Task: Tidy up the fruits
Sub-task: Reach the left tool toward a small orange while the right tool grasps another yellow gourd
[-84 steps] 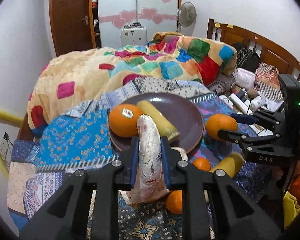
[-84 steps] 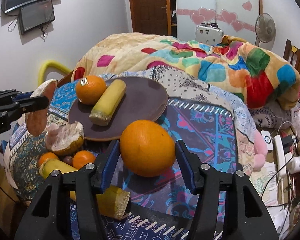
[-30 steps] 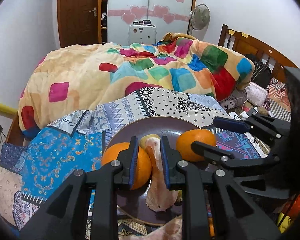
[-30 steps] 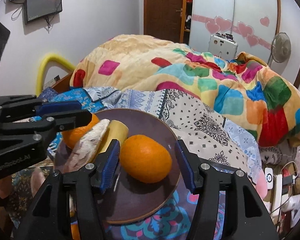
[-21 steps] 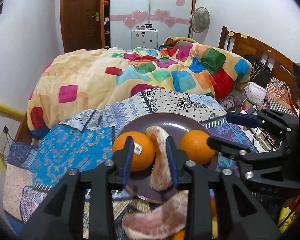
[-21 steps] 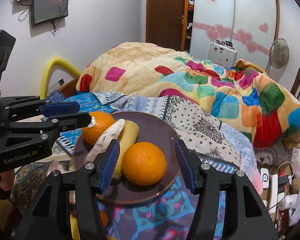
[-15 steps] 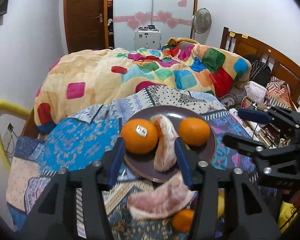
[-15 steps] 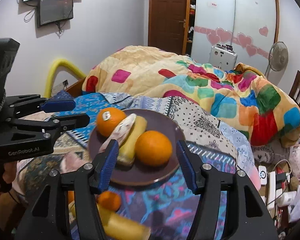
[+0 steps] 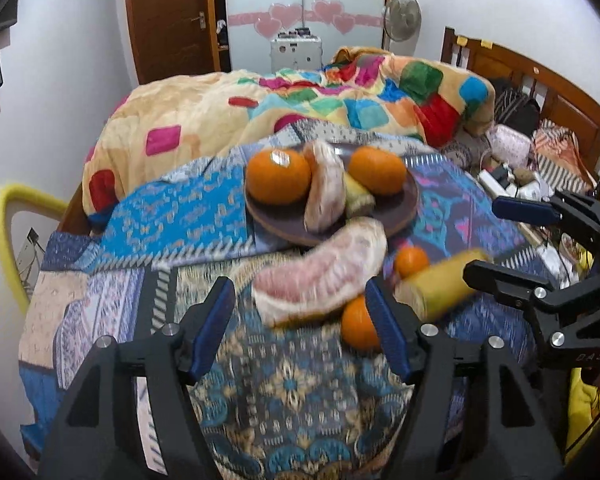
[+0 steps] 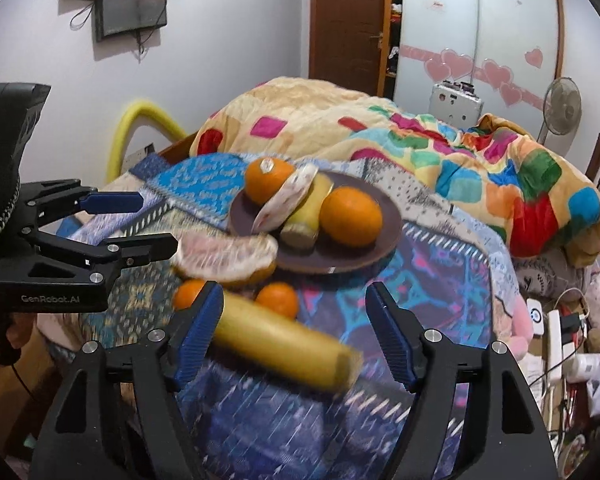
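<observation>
A dark brown plate (image 9: pixel 408 204) sat on the patterned blue bedcover (image 9: pixel 172 216) spread over the bed, and everything else is placed relative to it. On the plate lay an orange with a sticker (image 9: pixel 278 178) at its left side, a second orange (image 9: pixel 376 170) at its right side, and between them a peeled pomelo segment (image 9: pixel 326 192) leaning over a yellow banana piece (image 9: pixel 358 196).

Just in front of the plate, off its near rim, a larger pomelo wedge (image 9: pixel 320 272) lay on the bedcover, pink flesh showing. Nearer still than the wedge were two small oranges, one (image 9: pixel 410 262) close to the plate's near right edge and one (image 9: pixel 358 324) further toward the camera. A long banana piece (image 9: pixel 440 284) lay beside them, to the near right of the plate; it was blurred, so its exact contact with the small oranges is hard to judge.

The left gripper (image 9: pixel 300 328) hovered in front of the plate with its fingers (image 9: pixel 214 328) apart and opening; the pomelo wedge showed between them in the left wrist view, but the pads did not press on it. The right gripper (image 10: pixel 294 336) hung to the near right of the plate, its fingers (image 10: pixel 392 340) also apart and opening; the long banana piece lay across the gap, unclamped.

Behind the plate, a colourful patchwork blanket (image 9: pixel 340 100) was heaped on the bed.
</observation>
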Demonstrator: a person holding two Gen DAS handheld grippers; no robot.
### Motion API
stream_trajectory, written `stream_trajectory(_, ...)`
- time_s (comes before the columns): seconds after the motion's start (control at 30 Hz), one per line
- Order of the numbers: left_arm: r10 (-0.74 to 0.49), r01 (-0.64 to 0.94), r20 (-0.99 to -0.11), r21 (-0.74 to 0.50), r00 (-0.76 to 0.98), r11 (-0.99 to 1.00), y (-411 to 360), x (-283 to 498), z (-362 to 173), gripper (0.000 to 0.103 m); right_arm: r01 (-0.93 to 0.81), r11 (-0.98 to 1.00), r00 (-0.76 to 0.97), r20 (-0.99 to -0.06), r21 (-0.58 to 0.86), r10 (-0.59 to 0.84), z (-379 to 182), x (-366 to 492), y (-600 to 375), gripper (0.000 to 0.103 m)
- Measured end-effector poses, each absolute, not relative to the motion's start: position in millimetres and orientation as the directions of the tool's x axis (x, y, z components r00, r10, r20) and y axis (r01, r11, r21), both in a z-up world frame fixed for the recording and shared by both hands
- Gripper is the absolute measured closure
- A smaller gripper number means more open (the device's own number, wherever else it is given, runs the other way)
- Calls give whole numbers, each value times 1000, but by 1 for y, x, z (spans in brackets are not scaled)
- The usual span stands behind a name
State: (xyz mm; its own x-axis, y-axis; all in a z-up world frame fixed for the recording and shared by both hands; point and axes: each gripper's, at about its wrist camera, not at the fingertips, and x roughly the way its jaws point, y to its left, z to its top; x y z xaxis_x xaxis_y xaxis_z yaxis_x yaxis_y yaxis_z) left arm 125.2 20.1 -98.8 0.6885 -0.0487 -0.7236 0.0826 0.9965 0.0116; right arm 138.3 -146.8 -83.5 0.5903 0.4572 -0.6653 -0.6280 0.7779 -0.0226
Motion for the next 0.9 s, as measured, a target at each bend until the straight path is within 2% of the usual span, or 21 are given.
stream_trajectory(0.03, -49, 83, -727, 11, 685, 997, 20, 121, -102, 34, -630, 776, 587, -672, -29, 451, -88, 136, -145, 23)
stream_trajectory(0.1, -50, 78, -734, 5, 677, 997, 23, 115, -110, 32, -632, 774, 589, -678, -46, 440, -95, 131, -143, 19)
stream_trajectory(0.27, -49, 53, -761, -19, 646, 998, 33, 106, -128, 30, -640, 762, 584, -707, -100, 398, -114, 125, -131, 19)
stream_trajectory(0.43, -58, 34, -778, -46, 626, 998, 43, 105, -138, 30, -628, 761, 615, -703, -164, 356, -121, 126, -119, 12)
stream_trajectory(0.6, -59, 33, -782, -49, 620, 998, 45, 106, -144, 30, -635, 751, 611, -711, -179, 348, -127, 131, -111, 10)
stream_trajectory(0.67, -63, 37, -783, -50, 619, 998, 43, 107, -145, 30, -642, 746, 605, -714, -177, 351, -127, 132, -110, 11)
stream_trajectory(0.77, -67, 46, -782, -49, 620, 998, 39, 109, -145, 30, -653, 739, 600, -709, -168, 369, -124, 131, -111, 24)
stream_trajectory(0.83, -68, 50, -780, -46, 623, 998, 37, 109, -144, 30, -649, 742, 610, -697, -167, 376, -117, 130, -114, 36)
stream_trajectory(0.9, -70, 54, -777, -46, 625, 997, 34, 111, -143, 30, -648, 749, 604, -693, -140, 393, -111, 132, -118, 41)
